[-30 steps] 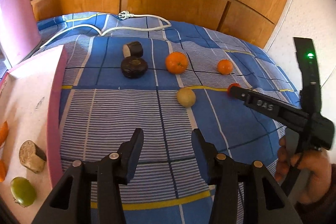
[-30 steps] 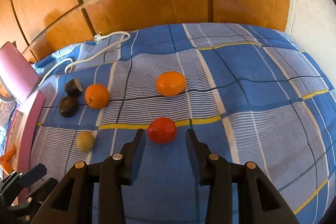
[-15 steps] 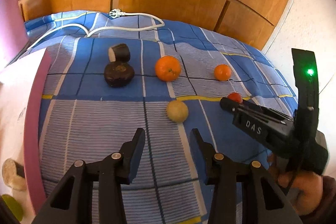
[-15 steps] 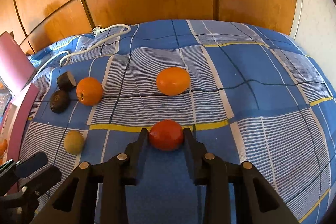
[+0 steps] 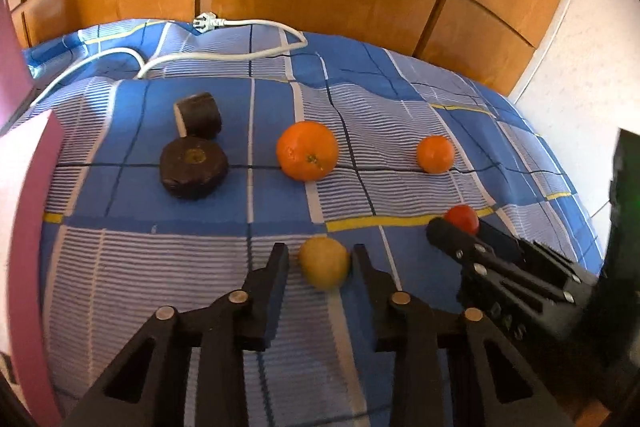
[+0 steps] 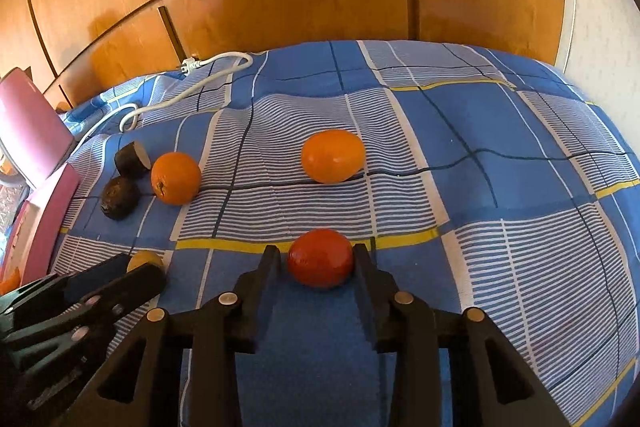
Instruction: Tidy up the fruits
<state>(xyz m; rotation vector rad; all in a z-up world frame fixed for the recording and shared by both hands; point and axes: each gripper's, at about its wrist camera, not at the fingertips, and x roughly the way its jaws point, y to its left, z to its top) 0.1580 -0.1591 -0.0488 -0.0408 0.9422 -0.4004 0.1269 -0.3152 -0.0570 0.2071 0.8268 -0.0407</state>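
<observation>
Both tools sit at the grasping step on the blue checked bedspread (image 6: 500,155). The left tool (image 5: 322,259) brackets the small round yellow-green fruit (image 5: 324,261), jaws narrowly apart from it; the right tool (image 6: 316,259) brackets the glossy round red fruit (image 6: 320,263), jaws touching or nearly. Next, I judge, each must squeeze shut before lifting.

No readable text anywhere in these two views, honestly. No labels, brands, numbers or signs show on the fruit, the checked bedspread, the wooden panels or the black tool bodies.
</observation>
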